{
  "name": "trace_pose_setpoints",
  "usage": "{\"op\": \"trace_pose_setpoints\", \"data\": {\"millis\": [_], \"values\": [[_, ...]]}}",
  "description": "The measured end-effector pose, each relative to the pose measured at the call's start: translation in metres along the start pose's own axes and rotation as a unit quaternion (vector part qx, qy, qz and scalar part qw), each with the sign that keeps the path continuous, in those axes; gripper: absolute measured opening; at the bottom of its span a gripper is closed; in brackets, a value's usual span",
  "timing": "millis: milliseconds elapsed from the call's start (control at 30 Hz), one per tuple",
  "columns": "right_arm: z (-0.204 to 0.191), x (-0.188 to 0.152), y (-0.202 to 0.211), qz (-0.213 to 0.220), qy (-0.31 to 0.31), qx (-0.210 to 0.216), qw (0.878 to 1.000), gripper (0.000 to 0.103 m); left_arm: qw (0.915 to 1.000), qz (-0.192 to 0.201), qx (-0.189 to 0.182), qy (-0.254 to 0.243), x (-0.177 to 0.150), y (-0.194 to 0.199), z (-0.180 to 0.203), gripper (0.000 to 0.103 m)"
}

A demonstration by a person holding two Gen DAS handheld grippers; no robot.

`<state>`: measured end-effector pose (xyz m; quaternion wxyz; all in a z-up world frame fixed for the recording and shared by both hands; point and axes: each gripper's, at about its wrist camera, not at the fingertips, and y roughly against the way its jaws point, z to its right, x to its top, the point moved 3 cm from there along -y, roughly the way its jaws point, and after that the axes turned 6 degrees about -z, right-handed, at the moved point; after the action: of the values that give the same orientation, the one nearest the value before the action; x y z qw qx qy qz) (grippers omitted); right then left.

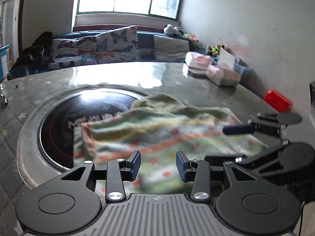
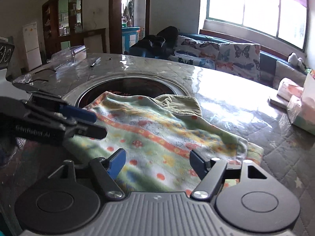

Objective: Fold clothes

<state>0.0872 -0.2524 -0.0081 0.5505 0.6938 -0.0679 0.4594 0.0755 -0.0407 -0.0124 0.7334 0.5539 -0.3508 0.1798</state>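
Note:
A pale green fleece garment [image 1: 157,137] with orange and yellow bands lies folded on the table, partly over the round black cooktop [image 1: 82,118]; it also shows in the right wrist view [image 2: 157,133]. A plain olive cloth [image 2: 177,104] pokes out at its far side. My left gripper [image 1: 158,164] is open just above the garment's near edge, holding nothing. My right gripper [image 2: 157,165] is open over the garment's near edge, holding nothing. Each gripper shows in the other's view, the right one [image 1: 236,129] at right and the left one [image 2: 86,122] at left.
The quilted grey table [image 2: 236,108] has a glossy cover. Tissue packs [image 1: 222,74] and a box sit at its far right. A clear plastic box [image 2: 69,56] and a pen [image 2: 95,62] lie at the far left. A sofa with butterfly cushions [image 1: 94,47] stands behind.

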Motion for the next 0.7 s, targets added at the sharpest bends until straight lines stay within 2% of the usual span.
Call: {"op": "trace_pose_setpoints", "data": {"millis": [200,433,700], "values": [[-0.002,-0.008,0.006,0.002,0.006,-0.006,1.000,0.074,0.9998,-0.001,0.008,-0.018,-0.011,-0.001,0.007,0.045],[0.011,-0.015,0.010,0.007,-0.035,-0.021,0.999,0.074,0.9998,0.001,0.010,-0.020,-0.014,-0.002,0.007,0.045],[0.027,-0.024,0.021,0.005,-0.046,-0.062,0.997,0.074,0.9998,0.001,0.009,-0.016,-0.014,-0.001,0.006,0.045]]}}
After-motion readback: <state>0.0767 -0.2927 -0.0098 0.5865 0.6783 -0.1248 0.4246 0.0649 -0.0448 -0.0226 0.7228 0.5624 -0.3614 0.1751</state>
